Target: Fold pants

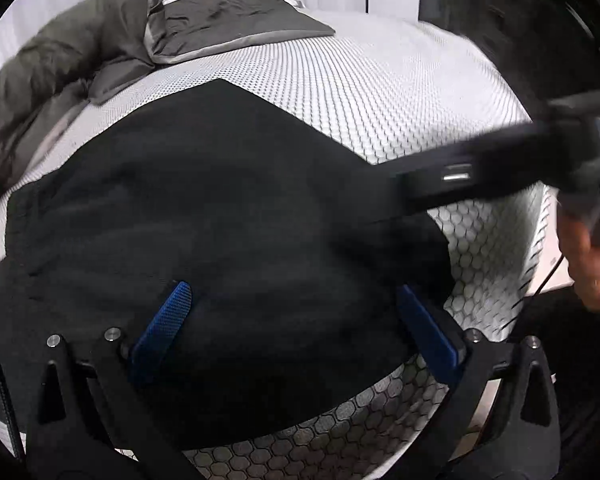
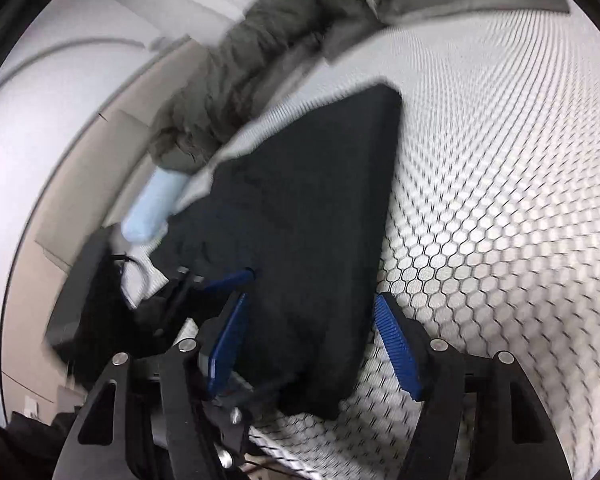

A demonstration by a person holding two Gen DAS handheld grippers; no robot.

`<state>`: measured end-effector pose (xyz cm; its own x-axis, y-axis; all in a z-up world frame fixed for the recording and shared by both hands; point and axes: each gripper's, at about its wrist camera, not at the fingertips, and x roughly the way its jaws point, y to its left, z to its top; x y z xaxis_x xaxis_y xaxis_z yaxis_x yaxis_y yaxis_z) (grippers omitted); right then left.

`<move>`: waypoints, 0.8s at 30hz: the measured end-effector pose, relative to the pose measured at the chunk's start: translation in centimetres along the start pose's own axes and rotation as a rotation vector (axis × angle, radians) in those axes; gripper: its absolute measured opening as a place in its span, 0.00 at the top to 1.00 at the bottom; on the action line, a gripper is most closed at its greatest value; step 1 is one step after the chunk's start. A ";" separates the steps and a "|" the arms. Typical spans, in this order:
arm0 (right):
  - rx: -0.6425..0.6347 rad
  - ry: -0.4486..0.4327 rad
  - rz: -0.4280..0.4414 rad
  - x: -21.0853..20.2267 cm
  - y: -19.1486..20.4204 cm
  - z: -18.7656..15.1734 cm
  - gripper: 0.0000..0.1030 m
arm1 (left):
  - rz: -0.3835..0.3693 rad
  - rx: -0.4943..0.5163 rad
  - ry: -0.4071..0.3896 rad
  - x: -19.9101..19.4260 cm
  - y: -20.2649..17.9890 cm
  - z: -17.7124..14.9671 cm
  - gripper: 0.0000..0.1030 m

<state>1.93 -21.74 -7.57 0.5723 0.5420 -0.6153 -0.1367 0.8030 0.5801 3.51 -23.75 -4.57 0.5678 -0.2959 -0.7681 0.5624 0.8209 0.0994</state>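
**Desk:** Report where the pants are.

**Me:** From my station I see the black pants (image 1: 204,216) lying flat on the mattress (image 1: 380,92), which has a white cover printed with a honeycomb pattern; the cloth looks folded into a compact slab with a squared corner at its far end (image 2: 380,100); a grey duvet (image 1: 52,72) is bunched along the far side of the bed, and a grey pillow (image 1: 236,20) lies beyond the pants, apart from them.

**Desk:** Left claw?

**Me:** The left gripper (image 1: 296,320) is released; its blue pads (image 1: 168,316) stand wide apart over the near part of the pants; I see no cloth pinched between them.

**Desk:** Right claw?

**Me:** The right gripper (image 2: 312,344) is also released; one pad (image 2: 228,344) sits over the dark cloth and the other over bare mattress, with the edge of the pants between them; neither pad presses on the cloth. In the left view its black body (image 1: 480,176) reaches in from the right, with a hand (image 1: 592,256) on the grip; the picture is blurred there.
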 end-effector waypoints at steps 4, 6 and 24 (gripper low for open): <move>-0.015 -0.005 -0.019 2.0 -0.4 1.8 0.35 | -0.032 -0.031 0.012 0.8 0.3 -0.1 0.00; -0.011 -0.010 -0.056 3.2 -0.7 3.5 0.44 | -0.032 -0.020 0.015 0.8 0.2 -0.2 0.00; -0.122 0.013 -0.330 10.8 -3.4 19.4 0.68 | -0.065 -0.032 0.024 -0.1 0.9 0.1 0.00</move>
<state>24.23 -23.39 -5.84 0.5918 0.2507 -0.7661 -0.0421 0.9587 0.2812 4.00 -23.06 -4.39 0.5157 -0.3373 -0.7876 0.5777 0.8157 0.0290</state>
